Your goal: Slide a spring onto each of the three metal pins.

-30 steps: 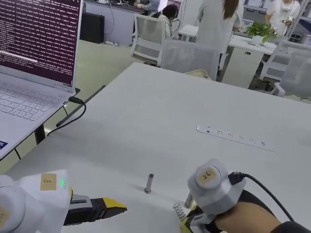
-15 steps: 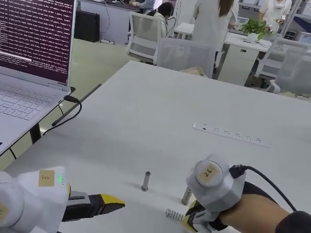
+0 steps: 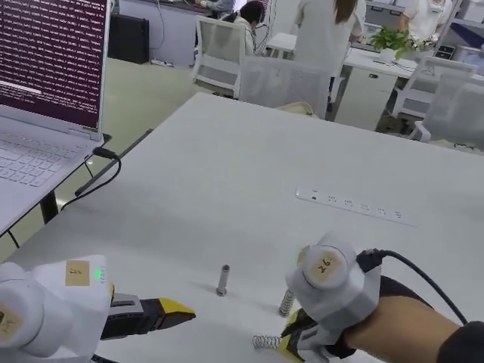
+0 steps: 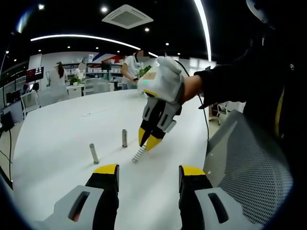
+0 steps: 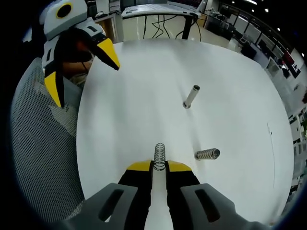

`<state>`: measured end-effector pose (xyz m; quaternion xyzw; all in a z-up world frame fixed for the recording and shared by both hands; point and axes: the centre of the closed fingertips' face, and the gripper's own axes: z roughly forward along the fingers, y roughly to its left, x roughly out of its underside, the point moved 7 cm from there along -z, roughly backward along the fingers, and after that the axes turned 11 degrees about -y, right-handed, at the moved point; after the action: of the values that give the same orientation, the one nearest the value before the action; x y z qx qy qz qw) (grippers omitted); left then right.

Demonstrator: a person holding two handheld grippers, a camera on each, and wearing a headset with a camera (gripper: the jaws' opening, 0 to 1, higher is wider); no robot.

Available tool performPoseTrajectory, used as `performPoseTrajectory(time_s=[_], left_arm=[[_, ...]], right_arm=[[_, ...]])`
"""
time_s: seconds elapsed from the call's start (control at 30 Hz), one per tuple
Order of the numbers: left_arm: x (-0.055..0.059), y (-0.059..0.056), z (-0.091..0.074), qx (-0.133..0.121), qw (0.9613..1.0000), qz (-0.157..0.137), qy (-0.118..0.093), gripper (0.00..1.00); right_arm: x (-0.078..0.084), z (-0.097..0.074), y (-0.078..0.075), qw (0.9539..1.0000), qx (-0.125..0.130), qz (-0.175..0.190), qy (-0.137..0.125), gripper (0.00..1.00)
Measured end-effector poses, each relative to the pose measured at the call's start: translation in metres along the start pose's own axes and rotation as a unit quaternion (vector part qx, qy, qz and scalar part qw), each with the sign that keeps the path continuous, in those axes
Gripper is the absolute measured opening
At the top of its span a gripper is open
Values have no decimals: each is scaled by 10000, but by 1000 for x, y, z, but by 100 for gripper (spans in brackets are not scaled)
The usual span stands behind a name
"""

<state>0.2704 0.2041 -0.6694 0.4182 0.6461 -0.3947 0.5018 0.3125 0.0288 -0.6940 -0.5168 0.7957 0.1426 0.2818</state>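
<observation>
The right gripper [image 5: 159, 166] is clenched on the near end of a spring [image 5: 159, 152]. The spring's long axis runs on from the jaws and points to 12 o'clock in the right gripper view, over the white table [image 5: 134, 96]. A bare pin [image 5: 191, 96] stands at 1 o'clock from the spring, and a spring-covered pin [image 5: 207, 154] at 3 o'clock. The left gripper [image 4: 149, 169] is released, grasping nothing.

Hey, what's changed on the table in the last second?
The right gripper, still shut on the small coiled metal spring, has drawn back slightly toward the person and levelled the spring from tilted to roughly horizontal. Unchanged: the open left gripper, the bare metal pin, and the pin already wearing a spring.
</observation>
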Motion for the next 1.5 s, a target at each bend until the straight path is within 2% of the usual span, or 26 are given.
performPoseTrajectory(time_s=[0.3,0.47,0.67,0.87,1.07,1.17,1.33,1.5], left_arm=[[-2,0,6,81,10000,57,10,44],[-5,0,8,117,9999,124,-19,42],[-6,0,8,126,9997,203,-71,40],[-7,-3,9,184,9993,332,-46,37],[-10,-5,11,263,9981,543,-97,32],[-10,-5,11,286,9972,681,-116,26],[-13,-3,9,300,9973,608,-270,21],[-14,-6,9,392,9963,706,-279,13]], right_arm=[[-18,-22,8,9998,-93,-50,-196,8],[-30,-34,19,9979,-406,121,-495,8],[-46,-46,31,9932,-756,277,-840,8],[-60,-51,41,9889,-981,352,-1055,8],[-66,-51,47,9875,-1098,375,-1068,8],[-68,-53,49,9859,-1167,391,-1138,8],[-70,-57,50,9824,-1289,468,-1269,7],[-73,-56,52,9810,-1344,514,-1302,7]])
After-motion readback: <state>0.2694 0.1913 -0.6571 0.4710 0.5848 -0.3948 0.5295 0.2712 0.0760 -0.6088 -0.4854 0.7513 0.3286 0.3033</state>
